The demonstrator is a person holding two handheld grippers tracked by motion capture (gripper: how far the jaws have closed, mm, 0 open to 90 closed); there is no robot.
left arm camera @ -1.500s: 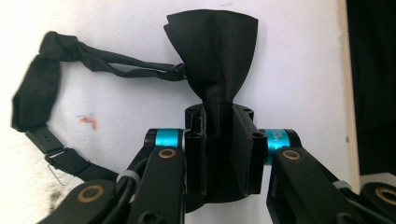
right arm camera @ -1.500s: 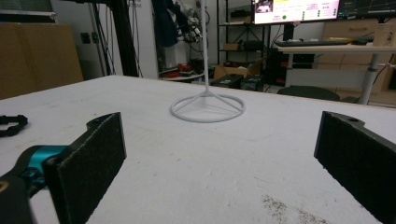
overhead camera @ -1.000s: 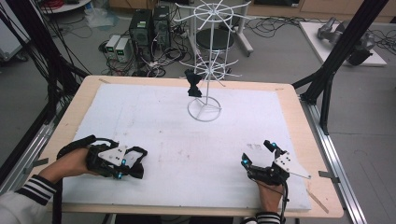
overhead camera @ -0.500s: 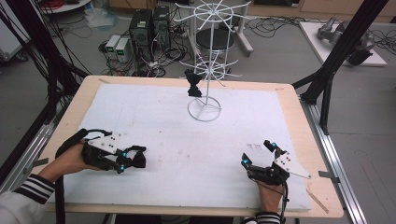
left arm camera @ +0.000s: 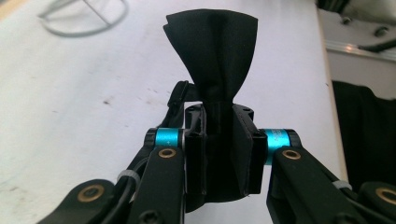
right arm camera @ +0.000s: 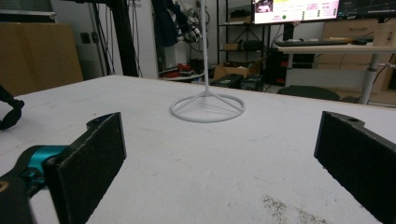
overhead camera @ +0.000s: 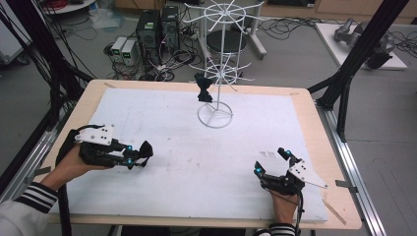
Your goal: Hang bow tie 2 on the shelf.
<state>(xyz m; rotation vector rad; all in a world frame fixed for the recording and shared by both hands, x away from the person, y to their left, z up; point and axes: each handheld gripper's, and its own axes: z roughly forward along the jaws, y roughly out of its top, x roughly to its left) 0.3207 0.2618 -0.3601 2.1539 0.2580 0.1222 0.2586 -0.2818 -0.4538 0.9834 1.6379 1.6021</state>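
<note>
Black bow tie (left arm camera: 212, 60) between left gripper (left arm camera: 219, 154) jaws

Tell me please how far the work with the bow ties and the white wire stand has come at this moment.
Done, apparently: one black bow tie already hangs on the white wire stand. In hand: the left gripper is shut on a second bow tie at its knot, low over the white mat. Left: probably carrying it to the stand. The right gripper rests open and empty.

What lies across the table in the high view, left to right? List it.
Left gripper shut on a black bow tie → white wire rack with another bow tie on it → right gripper, jaws open.
</note>
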